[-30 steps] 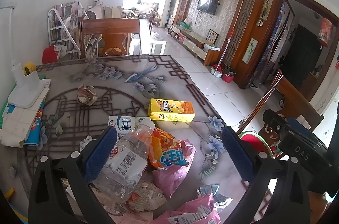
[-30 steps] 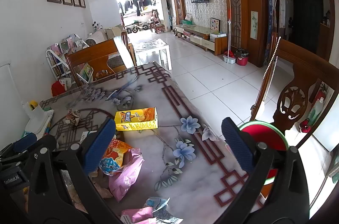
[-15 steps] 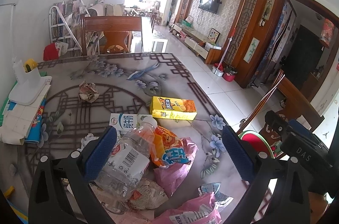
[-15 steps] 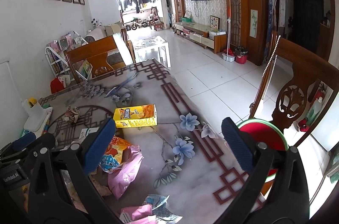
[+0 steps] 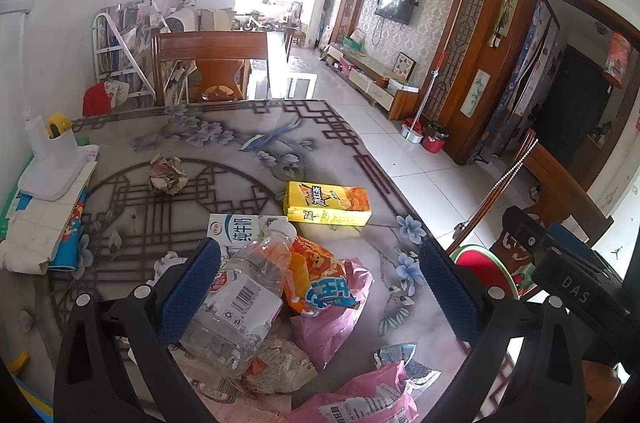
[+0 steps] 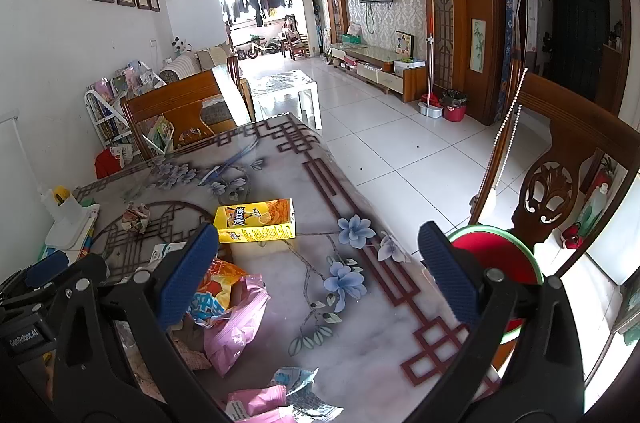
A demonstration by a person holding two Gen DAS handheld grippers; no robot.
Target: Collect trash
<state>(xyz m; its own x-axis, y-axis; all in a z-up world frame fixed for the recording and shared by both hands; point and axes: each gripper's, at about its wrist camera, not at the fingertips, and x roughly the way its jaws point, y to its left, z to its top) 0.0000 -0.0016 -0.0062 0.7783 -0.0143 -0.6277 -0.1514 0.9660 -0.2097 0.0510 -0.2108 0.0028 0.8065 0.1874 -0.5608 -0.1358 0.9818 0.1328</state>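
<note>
Hovering: clear bottle (image 5: 236,299) beside left fingers (image 5: 188,289), both grippers spread wide, empty.

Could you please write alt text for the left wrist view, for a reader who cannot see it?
The open left claw hangs over a heap of trash on a flower-patterned table: a crushed clear bottle, an orange snack bag and pink wrappers. Beyond lie a milk carton, a yellow box and a crumpled paper ball.

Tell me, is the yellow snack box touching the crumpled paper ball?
Apart. The left wrist view shows bare tablecloth between the yellow snack box and the crumpled paper ball.
</note>
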